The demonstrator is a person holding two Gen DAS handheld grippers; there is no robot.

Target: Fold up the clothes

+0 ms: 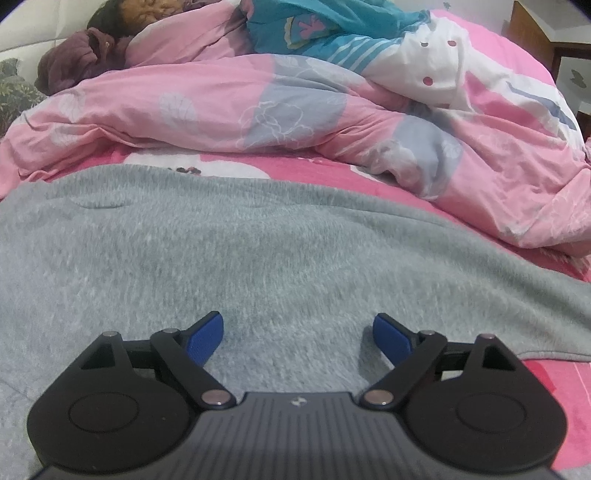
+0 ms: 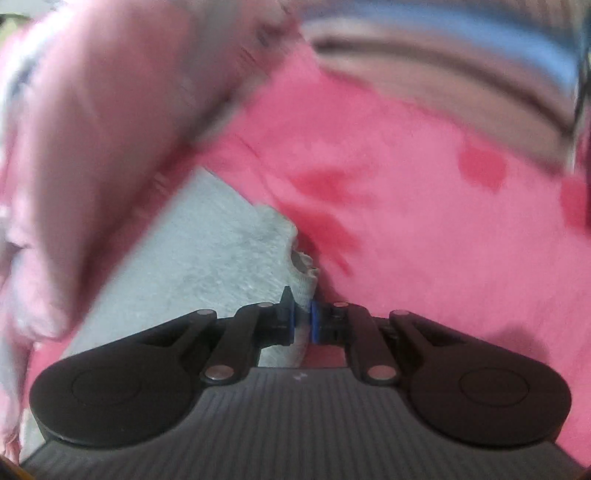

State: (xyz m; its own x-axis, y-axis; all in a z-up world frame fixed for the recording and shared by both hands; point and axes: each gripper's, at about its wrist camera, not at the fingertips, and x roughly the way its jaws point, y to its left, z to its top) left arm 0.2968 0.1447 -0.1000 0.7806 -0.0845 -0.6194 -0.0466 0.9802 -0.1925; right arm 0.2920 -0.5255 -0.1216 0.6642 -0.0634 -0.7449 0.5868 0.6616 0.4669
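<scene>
Just fuzzy grey fleece garment [image 1: 258, 251], rumpled pink quilt [image 1: 221, 99]

Bed w/ pink sheet [image 1: 554, 391], darker pink spots on it. Grey fleece [image 1: 258, 251] lies spread flat on the near part. Behind it a pink quilt [image 1: 184, 107] is bunched across the bed, w/ teal cloth [image 1: 314, 26] and dark-purple cloth [image 1: 70, 62] piled at the far side.

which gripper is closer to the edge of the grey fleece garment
Right. The right gripper is shut on the edge of the grey fleece garment. The left gripper sits open over the garment's middle, away from any edge.
</scene>
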